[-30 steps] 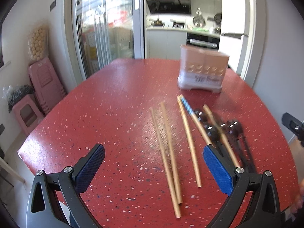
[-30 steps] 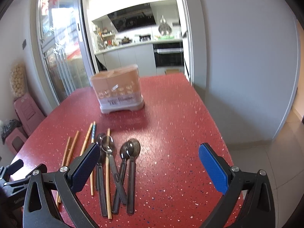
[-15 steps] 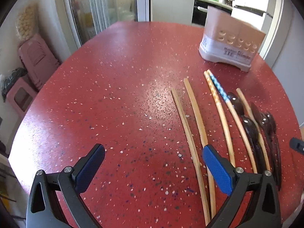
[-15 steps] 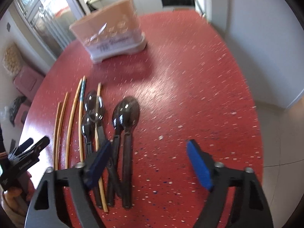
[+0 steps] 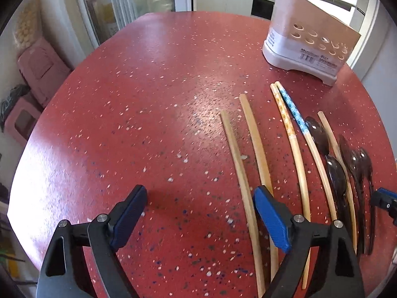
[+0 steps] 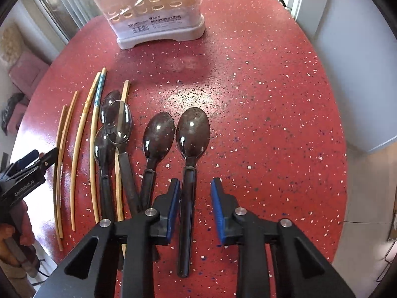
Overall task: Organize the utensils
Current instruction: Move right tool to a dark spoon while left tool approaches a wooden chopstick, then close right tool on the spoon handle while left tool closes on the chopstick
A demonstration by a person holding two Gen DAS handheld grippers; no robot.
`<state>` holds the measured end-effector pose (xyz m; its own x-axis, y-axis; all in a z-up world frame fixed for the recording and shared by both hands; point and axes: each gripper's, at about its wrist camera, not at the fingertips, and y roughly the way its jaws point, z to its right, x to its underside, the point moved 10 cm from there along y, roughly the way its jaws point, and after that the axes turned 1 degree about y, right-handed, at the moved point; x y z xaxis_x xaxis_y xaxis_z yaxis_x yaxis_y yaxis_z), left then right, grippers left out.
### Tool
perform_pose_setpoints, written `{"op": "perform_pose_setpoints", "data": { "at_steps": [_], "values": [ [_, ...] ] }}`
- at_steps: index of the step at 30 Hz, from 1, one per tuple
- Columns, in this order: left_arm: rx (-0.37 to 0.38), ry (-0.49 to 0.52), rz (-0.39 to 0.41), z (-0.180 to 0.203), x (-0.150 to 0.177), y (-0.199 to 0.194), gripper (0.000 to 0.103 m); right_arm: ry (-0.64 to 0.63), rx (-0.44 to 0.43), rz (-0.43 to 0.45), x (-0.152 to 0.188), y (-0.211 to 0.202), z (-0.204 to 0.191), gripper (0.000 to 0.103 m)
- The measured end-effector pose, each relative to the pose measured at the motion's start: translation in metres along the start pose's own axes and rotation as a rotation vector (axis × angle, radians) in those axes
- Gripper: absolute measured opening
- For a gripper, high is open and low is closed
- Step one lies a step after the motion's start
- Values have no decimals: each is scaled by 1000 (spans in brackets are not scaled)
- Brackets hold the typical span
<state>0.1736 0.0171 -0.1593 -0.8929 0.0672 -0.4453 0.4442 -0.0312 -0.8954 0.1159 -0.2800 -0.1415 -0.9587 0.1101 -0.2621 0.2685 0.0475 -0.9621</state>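
Several wooden chopsticks (image 5: 238, 164) and several dark spoons (image 5: 335, 171) lie side by side on the red speckled table (image 5: 124, 99). Behind them stands a beige utensil holder (image 5: 310, 39) (image 6: 158, 17). My left gripper (image 5: 201, 198) is open and low over the table, with the leftmost chopstick between its fingers and untouched. My right gripper (image 6: 194, 193) points down over the rightmost spoon (image 6: 193, 134). Its jaws are closing around the spoon's handle, and a gap still shows at the right pad (image 6: 217, 198). The left gripper (image 6: 32, 159) also shows at that view's left edge.
The table's (image 6: 273, 124) curved edge runs close on the right, with the floor (image 6: 367, 198) beyond. Pink stools (image 5: 37, 67) stand by the wall on the left. A person's hand (image 6: 15, 233) holds the left gripper.
Both grippers tipped downward and came lower over the table. The right jaws narrowed from wide open to closely flank the rightmost spoon's handle. The left jaws stayed open, now over the chopsticks.
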Motion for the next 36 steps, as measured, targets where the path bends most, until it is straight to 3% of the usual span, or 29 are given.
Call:
{"op": "perform_pose_setpoints", "data": {
  "at_steps": [6,9,10,15,16,17,19,26,36],
  "values": [
    [31,42,-77,8,-13,9,103,-93,79,-76,-10,8,-10,28],
    [48,77,-125,13,-19,11,102,-101,69,-104,-16,11,-13,20],
    [55,89,-139,16,-22,11,97,-99,63,-111,-17,11,-13,13],
    [89,178,-200,37,-33,11,72,-92,2,-109,-19,12,-11,12],
    [95,190,-204,43,-36,11,64,-92,-14,-99,-21,11,-11,12],
    [89,204,-202,46,-38,11,43,-89,-29,-88,-22,9,-9,12],
    [122,203,-202,54,-42,11,36,-81,-61,-65,-21,4,-4,12],
    [143,145,-78,52,-51,-4,35,-70,-201,50,-30,-30,7,12],
    [292,69,168,68,-97,-74,35,-42,-344,202,-63,-79,2,12]
  ]
}}
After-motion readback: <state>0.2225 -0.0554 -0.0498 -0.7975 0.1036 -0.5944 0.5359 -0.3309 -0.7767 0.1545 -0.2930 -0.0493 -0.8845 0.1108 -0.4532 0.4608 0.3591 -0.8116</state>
